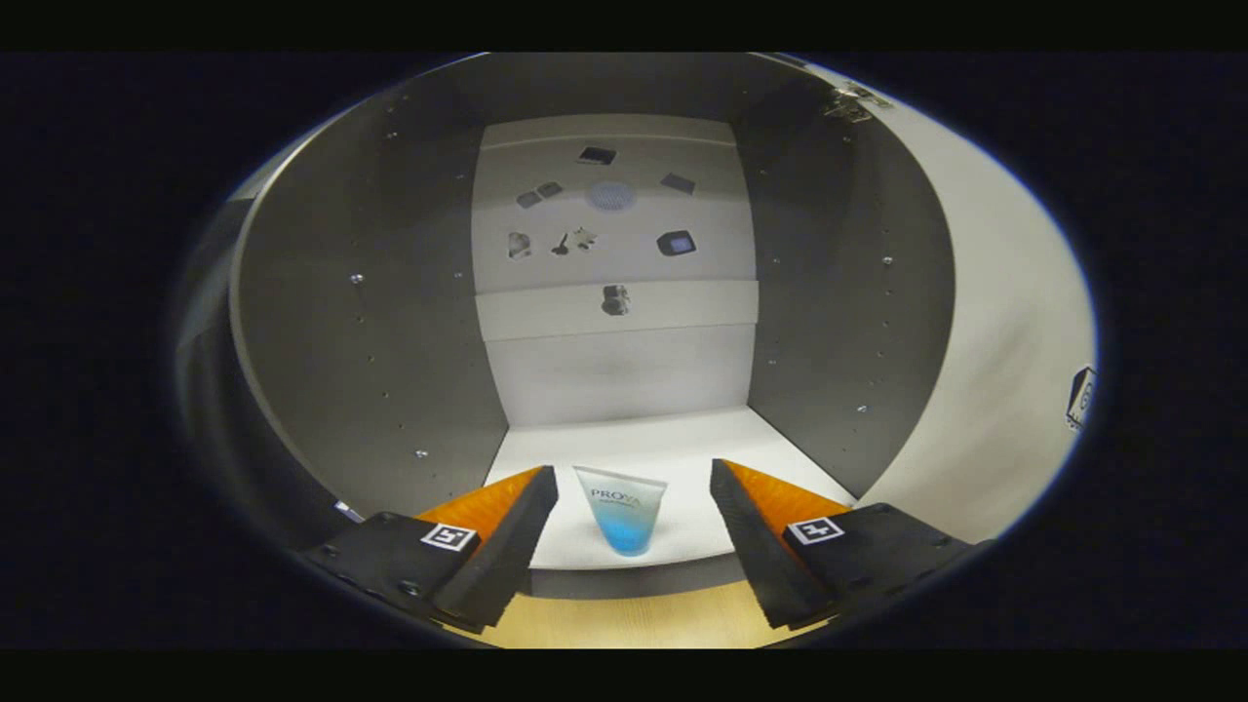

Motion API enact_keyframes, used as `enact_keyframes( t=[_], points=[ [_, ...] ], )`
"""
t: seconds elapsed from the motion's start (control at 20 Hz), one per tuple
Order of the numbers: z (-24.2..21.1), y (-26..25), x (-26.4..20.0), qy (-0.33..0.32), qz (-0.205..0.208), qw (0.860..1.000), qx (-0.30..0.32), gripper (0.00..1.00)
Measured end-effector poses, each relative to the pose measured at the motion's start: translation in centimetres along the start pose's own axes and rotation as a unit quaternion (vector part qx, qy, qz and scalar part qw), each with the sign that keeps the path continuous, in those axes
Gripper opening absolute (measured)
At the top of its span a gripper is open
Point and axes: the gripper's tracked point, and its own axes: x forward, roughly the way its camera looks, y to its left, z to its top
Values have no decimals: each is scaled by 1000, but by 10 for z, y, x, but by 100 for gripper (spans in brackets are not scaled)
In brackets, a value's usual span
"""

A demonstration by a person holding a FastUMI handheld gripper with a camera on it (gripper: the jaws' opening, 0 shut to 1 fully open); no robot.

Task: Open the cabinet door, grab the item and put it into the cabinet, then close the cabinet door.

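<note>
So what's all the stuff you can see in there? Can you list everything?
Tube: one, clear with blue at the bottom, standing on the cabinet floor between the fingers, touching neither.
Cabinet: one, grey side walls, white floor and back, open.
Cabinet door: one, white, swung open beside the right wall.
Hinge: one, metal, top of the door.
Small dark marks: several on the back wall, too small to tell.
Gripper: one, open, fingers either side of the tube.
</note>
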Motion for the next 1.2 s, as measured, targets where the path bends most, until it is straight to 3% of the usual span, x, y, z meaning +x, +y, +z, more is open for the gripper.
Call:
enact_keyframes(
  t=[0.35, 0.65, 1.2],
  points=[
    [-14, -5, -105, -55, -14, 998, 6, 100],
    [-40, -39, -203, -75, -50, 996, 3, 100],
    [-68, -154, -348, -103, -119, 987, 19, 100]
  ],
)
